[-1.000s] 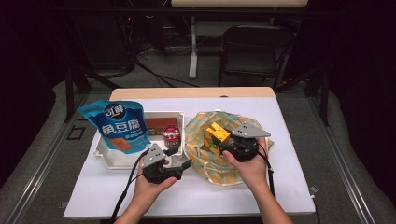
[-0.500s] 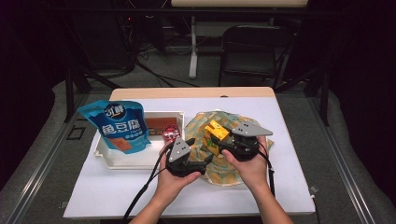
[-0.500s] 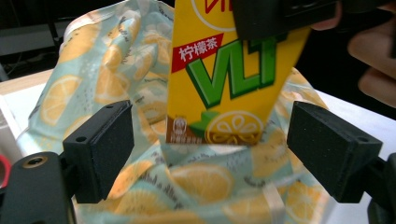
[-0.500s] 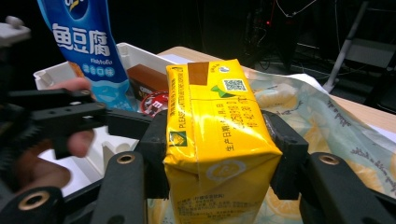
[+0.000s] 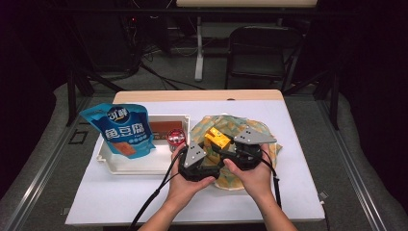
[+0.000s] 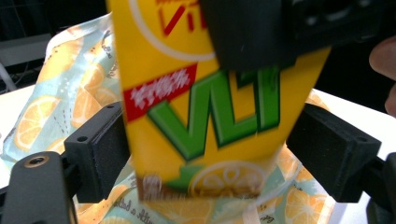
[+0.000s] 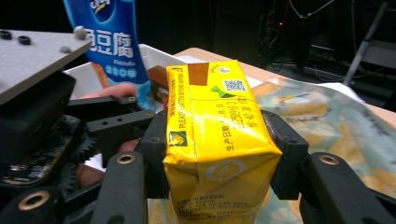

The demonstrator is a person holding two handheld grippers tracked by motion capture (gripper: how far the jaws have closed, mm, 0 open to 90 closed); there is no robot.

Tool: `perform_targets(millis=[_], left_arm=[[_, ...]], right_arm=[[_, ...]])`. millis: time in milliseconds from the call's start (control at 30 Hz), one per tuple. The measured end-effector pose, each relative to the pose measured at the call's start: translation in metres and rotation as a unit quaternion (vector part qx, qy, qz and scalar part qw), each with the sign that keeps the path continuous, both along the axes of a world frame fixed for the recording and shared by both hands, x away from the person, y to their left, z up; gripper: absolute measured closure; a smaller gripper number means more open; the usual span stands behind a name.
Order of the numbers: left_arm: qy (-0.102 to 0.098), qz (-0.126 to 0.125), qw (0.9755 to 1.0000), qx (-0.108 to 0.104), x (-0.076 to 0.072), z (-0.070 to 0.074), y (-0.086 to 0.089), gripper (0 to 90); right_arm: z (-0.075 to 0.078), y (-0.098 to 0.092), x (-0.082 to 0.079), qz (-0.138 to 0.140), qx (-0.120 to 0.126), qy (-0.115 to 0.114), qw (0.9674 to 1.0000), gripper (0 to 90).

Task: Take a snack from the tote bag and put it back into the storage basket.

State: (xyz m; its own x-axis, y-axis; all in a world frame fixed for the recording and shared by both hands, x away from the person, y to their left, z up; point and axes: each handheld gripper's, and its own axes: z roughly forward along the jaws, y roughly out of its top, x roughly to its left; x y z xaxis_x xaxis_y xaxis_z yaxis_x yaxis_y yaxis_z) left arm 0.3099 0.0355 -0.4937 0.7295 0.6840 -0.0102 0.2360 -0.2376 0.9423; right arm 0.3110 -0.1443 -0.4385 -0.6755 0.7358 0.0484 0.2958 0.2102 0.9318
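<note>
Right gripper (image 7: 217, 154): jaws closed on the yellow drink carton (image 7: 215, 140), pads pressed on both of its long sides; carton held lengthwise, above the lemon-print cloth bag (image 7: 327, 121).
Left gripper (image 6: 224, 149): jaws stood wide, one pad either side of the same carton's lower end; they had just been opening. Left pad (image 6: 100, 149) sat at or against the carton edge, right pad (image 6: 329, 156) stood clear with a gap.
Carton position: in the high view, the carton (image 5: 217, 138) sat between the two grippers over the bag (image 5: 226, 125), right of the white tray (image 5: 144, 163).
Risk, handover: probably a transfer between hands. If the right gripper let go before the left one closed, the carton would likely drop onto the bag.
Risk, crush: a soft pack; a hard squeeze from both sides could dent it or push liquid at the seal.
Risk, collision: the grippers were close together; a jaw or a cable could catch on the other.
Risk, neighbours: the small red can (image 5: 175, 137) and the blue snack pouch (image 5: 125, 130) stood near the left hand (image 5: 185, 185); a sideways swing could knock them.
Hidden: carton top cut off in the left gripper view; the other gripper's body covered part of its print.
Hard to make out: whether the left pad truly touched; that view was blurred. Bag opening and contents could not be told.
</note>
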Motion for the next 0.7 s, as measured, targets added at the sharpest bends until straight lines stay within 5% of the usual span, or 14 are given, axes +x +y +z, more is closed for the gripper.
perform_targets(millis=[200,333,500,700], left_arm=[[-0.013,0.012,0.9998,0.005,-0.004,0.0,0.005,28.4],[-0.004,0.004,0.9999,-0.013,-0.005,-0.001,0.011,30.5],[0.0,0.012,0.9996,-0.024,-0.007,0.002,0.02,31.0],[-0.001,0.026,0.9993,-0.028,-0.007,0.007,0.036,31.0]], right_arm=[[0.0,0.007,-0.004,0.002,-0.001,-0.007,1.0,50.5],[0.0,0.011,-0.006,0.002,-0.004,-0.014,0.9999,48.6],[0.003,0.011,-0.011,0.013,0.006,-0.016,0.9998,32.8],[0.008,0.002,-0.02,0.018,0.033,-0.018,0.9991,29.5]])
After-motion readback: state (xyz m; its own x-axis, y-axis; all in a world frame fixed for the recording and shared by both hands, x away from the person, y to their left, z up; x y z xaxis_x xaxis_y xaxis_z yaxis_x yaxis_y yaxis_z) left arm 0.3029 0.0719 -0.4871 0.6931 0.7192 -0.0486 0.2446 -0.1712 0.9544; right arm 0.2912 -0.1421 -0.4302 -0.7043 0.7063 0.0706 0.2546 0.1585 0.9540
